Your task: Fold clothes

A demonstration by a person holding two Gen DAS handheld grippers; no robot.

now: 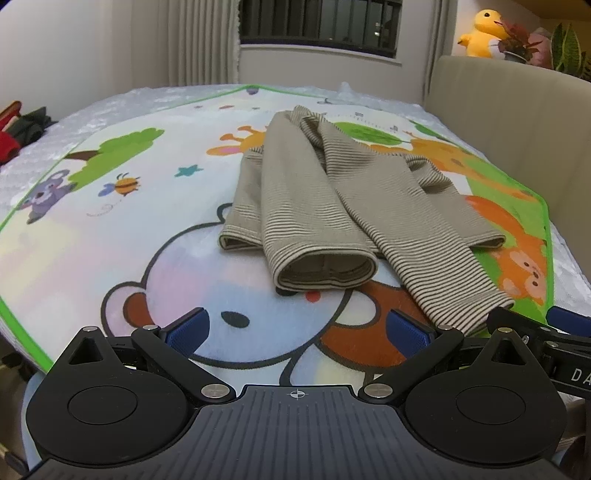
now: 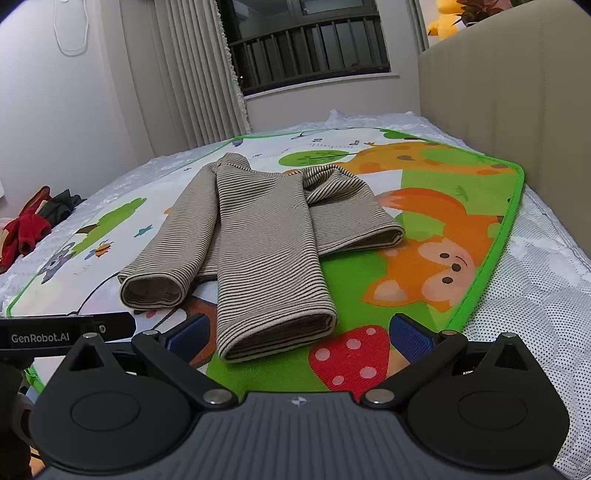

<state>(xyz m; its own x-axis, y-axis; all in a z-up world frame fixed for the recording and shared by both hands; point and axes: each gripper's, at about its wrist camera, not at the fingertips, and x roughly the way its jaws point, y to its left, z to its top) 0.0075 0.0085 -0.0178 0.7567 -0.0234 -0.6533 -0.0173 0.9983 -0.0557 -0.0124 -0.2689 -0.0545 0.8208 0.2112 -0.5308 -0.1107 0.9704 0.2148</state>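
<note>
One garment: a beige top with thin dark stripes [image 1: 295, 192] lies on the cartoon mat, both long sleeves drawn down toward the cameras.
Sleeves: the two cuffs point at the near edge; in the right wrist view one cuff [image 2: 280, 332] lies between the blue pads, just ahead of them, and the other [image 2: 153, 291] lies further left.
Body hem: it shows open at the right side of the top [image 2: 373, 236].
Mat: a green-edged play mat [image 2: 491, 243] printed with a bear, a fox, a mushroom and a bee; it covers most of the bed.
Bed: a white quilted mattress [image 2: 546, 280], with a beige padded headboard [image 2: 517, 103] along its right side.
Left gripper [image 1: 295, 328]: jaws apart, holding nothing, low over the bear print.
Right gripper [image 2: 299, 332]: jaws apart, holding nothing.
Far left: red and dark clothes [image 2: 33, 225] heaped on the mattress, well apart from the top.
Behind headboard: a yellow plush toy [image 1: 484, 33] beside potted plants [image 1: 517, 40].
</note>
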